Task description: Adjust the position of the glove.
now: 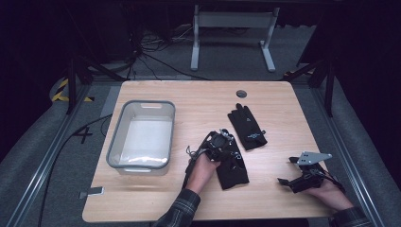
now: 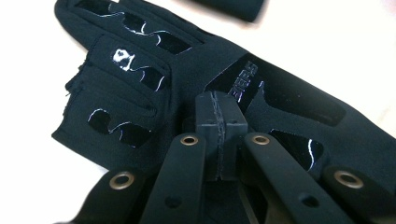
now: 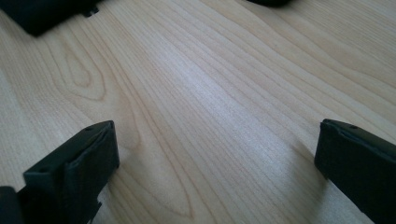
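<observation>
Gloves on the desk (image 1: pixel 165 198), two of them, both black, and the left hand-held gripper (image 1: pixel 230 152) is right down on the nearer glove (image 1: pixel 232 171). In the left gripper view its jaws are pressed together, pads meeting on the palm of that glove (image 2: pixel 140 88), and a pinch of fabric looks caught between them, though the fold itself is hard to make out. The second glove (image 1: pixel 247 126) lies flat just beyond, towards the far side, close to the first but apart from it.

Over on the right, the right hand-held gripper (image 1: pixel 289 176) sits low at the desk's near edge, jaws spread wide with bare wood (image 3: pixel 210 102) between them, holding nothing.

Here is the risk: a thin nip of soft cloth could slip free as soon as the glove is lifted, dropping it short of wherever it is headed. A limp glove also dangles, so trailing fingers could snag the bin's rim or drag across the other glove.

Grey plastic bin (image 1: pixel 115 142) stands to the left of the gloves, well clear, open-topped, its pale floor bare as far as I can see.
</observation>
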A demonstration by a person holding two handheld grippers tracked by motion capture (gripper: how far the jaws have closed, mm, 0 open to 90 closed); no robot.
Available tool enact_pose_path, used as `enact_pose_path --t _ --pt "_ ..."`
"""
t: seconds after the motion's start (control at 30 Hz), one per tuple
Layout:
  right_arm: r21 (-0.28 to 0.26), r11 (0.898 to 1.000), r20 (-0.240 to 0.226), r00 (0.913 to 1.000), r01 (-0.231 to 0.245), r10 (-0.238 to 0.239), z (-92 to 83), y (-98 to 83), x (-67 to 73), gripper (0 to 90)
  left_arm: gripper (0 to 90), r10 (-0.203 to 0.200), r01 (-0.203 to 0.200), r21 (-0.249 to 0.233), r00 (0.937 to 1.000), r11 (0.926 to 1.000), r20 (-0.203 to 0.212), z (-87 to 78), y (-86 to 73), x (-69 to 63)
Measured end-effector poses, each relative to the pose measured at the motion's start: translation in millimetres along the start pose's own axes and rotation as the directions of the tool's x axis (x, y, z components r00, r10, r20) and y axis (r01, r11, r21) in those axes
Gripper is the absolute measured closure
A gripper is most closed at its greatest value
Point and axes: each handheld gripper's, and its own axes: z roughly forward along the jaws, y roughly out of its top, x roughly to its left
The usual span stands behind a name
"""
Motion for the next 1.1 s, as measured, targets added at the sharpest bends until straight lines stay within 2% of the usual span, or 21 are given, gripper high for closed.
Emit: enact_pose_path --t 0.17,0.23,0.27,0.5,0.6,0.73,0.8,0.87,0.9,1.1 --pt "0.0 1.0 -0.001 1.0 0.0 0.0 0.0 0.0 0.0 0.3 89.4 0.025 -0.025 -0.004 0.9991 0.9997 0.035 -0.1 -7.0 -19.4" --pt "0.0 1.0 0.0 1.0 0.0 0.0 0.0 0.0 0.0 0.4 89.1 0.028 -0.028 -0.002 0.9988 0.9996 0.039 -0.3 -7.6 -21.8" --pt "0.0 1.0 -0.001 1.0 -0.001 0.001 0.0 0.0 0.1 0.3 89.1 0.042 -0.041 -0.008 0.9982 0.9991 0.043 -1.5 -8.8 -26.8" --pt "0.0 1.0 -0.001 1.0 -0.001 0.001 0.0 0.0 0.1 0.4 89.1 0.064 -0.063 -0.035 0.9977 0.9974 0.024 -16.9 -15.6 -32.4" --pt "0.0 1.0 0.0 1.0 -0.001 0.001 0.0 0.0 0.0 0.4 89.1 0.076 -0.076 -0.024 0.997 0.9968 -0.012 -28.7 -31.9 -36.5" --pt "0.0 1.0 0.0 1.0 -0.001 0.001 0.0 0.0 0.1 0.4 89.1 0.072 -0.072 0.003 0.9974 0.9974 -0.009 -33.4 -50.4 -39.0" --pt "0.0 1.0 -0.001 1.0 -0.001 0.001 0.0 0.0 0.1 0.4 89.2 0.074 -0.074 0.016 0.9972 0.9971 0.003 -32.0 -59.1 -42.5" --pt "0.0 1.0 -0.001 1.0 0.0 0.0 0.0 0.0 0.1 0.4 89.1 0.081 -0.081 0.025 0.9966 0.9964 0.018 -30.6 -61.2 -44.5" --pt "0.0 1.0 0.0 1.0 0.0 0.0 0.0 0.0 0.0 0.4 89.2 0.089 -0.089 0.024 0.9955 0.9957 0.035 -27.5 -62.0 -49.5" --pt "0.0 1.0 -0.001 1.0 -0.001 0.001 0.0 0.0 0.1 0.4 89.1 0.138 -0.141 0.032 0.9874 0.9895 0.077 -19.2 -54.9 -65.1"
